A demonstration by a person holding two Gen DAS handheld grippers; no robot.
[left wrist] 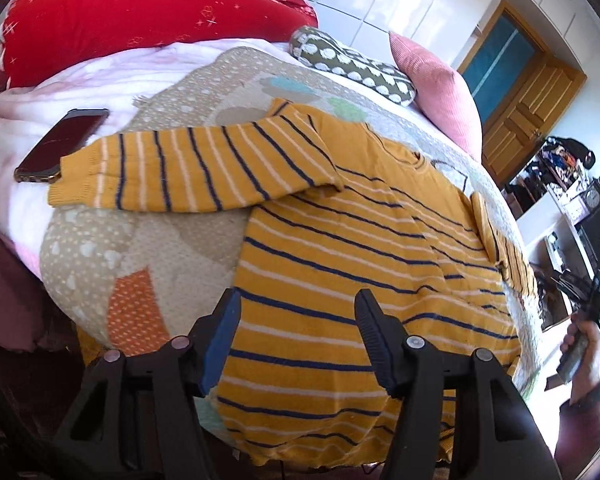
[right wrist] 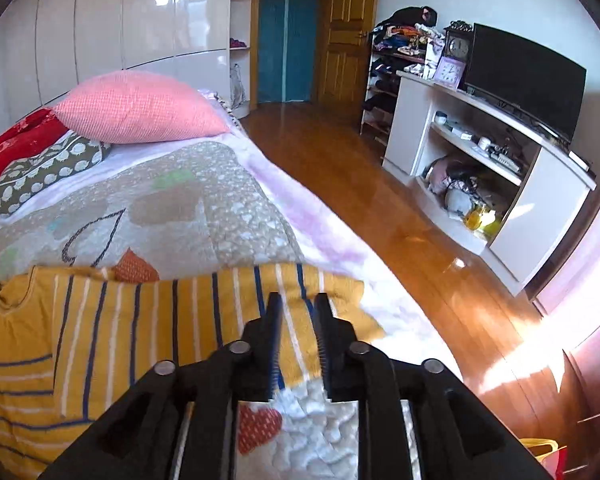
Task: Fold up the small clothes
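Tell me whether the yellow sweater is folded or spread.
Spread: the sweater lies flat on the quilt, one sleeve stretched sideways toward the phone.

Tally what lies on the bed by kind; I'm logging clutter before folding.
Yellow striped knit sweater: 1
Cushions, pink textured and olive white-dotted: 2
Red patterned quilt: 1
Dark phone in a gold-edged case: 1
Total: 5

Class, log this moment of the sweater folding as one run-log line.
task: fold sweater | stage: flat on bed, sleeves out | left gripper: open over hem | right gripper: jaws narrowly apart around right sleeve | phone near left cuff
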